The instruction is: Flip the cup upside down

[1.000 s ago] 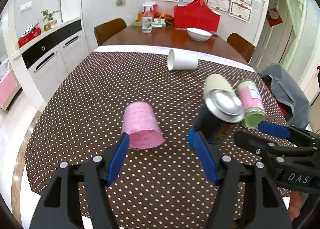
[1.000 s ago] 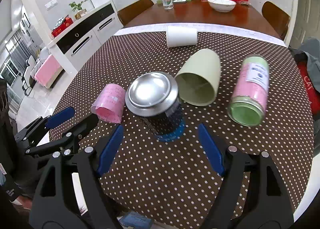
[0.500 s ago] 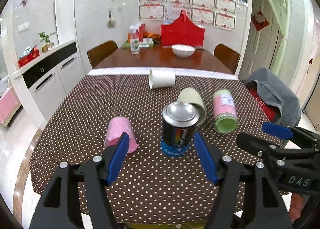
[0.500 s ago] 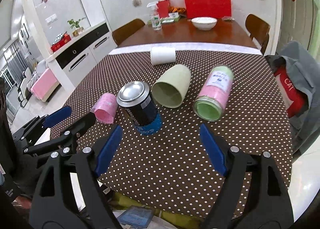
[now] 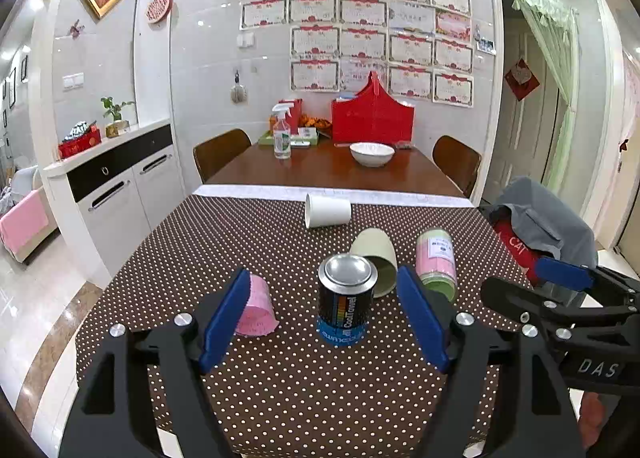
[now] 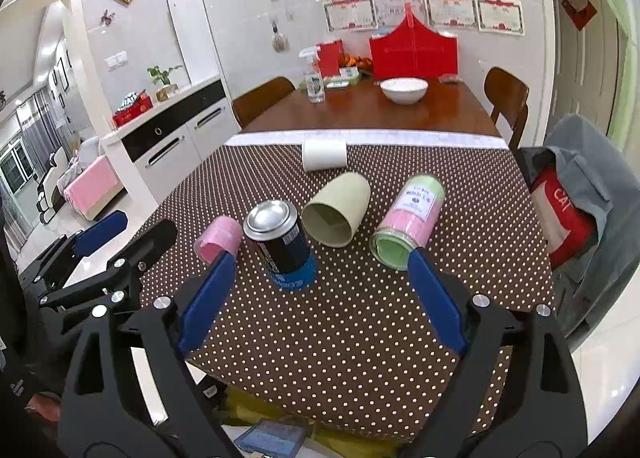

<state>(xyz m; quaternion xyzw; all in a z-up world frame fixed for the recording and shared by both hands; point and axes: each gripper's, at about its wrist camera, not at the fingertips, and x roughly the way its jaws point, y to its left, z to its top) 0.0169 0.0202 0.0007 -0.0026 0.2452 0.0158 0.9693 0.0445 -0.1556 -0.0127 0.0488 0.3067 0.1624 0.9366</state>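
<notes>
A dark can-shaped cup [image 5: 346, 304] with a silver end up and its label inverted stands on the dotted tablecloth [image 5: 240, 242]; it also shows in the right wrist view [image 6: 282, 244]. My left gripper [image 5: 324, 320] is open and empty, held back near the table's front edge with the can between its blue pads. My right gripper [image 6: 318, 296] is open and empty, also back from the can. A pale green cup [image 5: 376, 256] lies on its side behind the can, mouth toward me [image 6: 336, 214].
A pink cup [image 5: 256, 308] lies at the left, a pink-and-green jar [image 5: 436, 264] on its side at the right, a white paper cup [image 5: 327, 210] on its side farther back. A bowl [image 5: 372, 154] and spray bottle [image 5: 282, 138] stand on the wooden table beyond.
Both grippers have pulled back and up from the table, staying open. The dark can, close and tilted a second ago, now stands free and upright on the cloth.
</notes>
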